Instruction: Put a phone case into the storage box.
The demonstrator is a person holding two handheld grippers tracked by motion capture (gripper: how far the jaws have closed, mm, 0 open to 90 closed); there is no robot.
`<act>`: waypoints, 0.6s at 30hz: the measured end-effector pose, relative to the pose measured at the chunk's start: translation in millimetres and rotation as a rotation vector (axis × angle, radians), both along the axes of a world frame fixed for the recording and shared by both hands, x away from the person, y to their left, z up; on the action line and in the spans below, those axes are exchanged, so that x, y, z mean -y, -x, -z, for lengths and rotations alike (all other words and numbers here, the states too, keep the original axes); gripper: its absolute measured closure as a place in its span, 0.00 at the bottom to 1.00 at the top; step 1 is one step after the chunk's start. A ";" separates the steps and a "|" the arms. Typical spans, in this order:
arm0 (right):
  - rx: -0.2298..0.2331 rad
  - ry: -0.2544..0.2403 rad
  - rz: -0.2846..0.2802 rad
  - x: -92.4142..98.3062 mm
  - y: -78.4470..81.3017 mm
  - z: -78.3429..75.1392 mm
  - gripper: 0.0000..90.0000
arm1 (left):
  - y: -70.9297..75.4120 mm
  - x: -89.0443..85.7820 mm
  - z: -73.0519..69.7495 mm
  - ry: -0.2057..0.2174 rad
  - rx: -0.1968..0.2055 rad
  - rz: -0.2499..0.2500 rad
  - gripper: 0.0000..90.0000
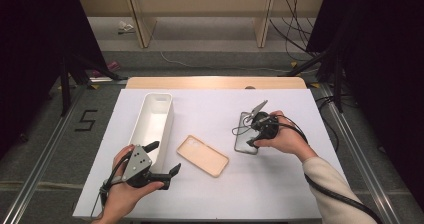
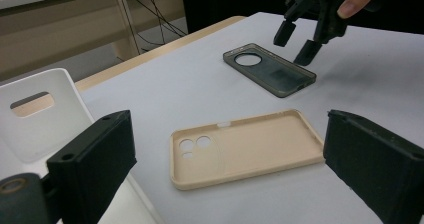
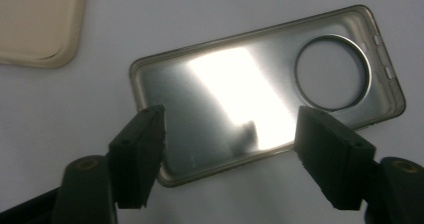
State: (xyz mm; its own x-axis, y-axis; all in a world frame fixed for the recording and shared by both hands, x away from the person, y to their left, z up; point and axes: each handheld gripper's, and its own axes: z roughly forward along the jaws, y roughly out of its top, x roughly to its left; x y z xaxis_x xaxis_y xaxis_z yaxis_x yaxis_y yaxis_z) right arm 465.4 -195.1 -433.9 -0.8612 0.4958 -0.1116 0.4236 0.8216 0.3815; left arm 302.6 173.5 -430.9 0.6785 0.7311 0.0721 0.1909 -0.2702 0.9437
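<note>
Right claw hangs over the dark translucent phone case, jaws spread apart, nothing clamped. In the right gripper view the case lies flat on the white desk below and between the two jaws, round camera hole toward 2 o'clock, and the pads stand clear of its edges. The left gripper view shows the same claw just above the near long edge of the dark case, at 1 o'clock.

Left claw sits at 7 o'clock of the desk, jaws wide apart, empty. The beige phone case lies open side up just beside it, toward 3 o'clock, not touched; in the left gripper view it lies between the jaws but farther off.

White bin stands at 9 o'clock of the desk, long side running away from the person. Beige case and dark case lie apart from each other.
</note>
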 end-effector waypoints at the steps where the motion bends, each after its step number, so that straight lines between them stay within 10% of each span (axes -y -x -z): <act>1: 0.004 -0.003 -0.002 -0.8 3.2 -0.8 0.28 | -0.1 0.1 0.2 0.001 0.000 0.001 0.07; 18: -0.012 0.113 -0.143 -23.2 23.7 -0.4 0.34 | 0.3 -0.9 -0.4 0.002 -0.001 0.000 0.07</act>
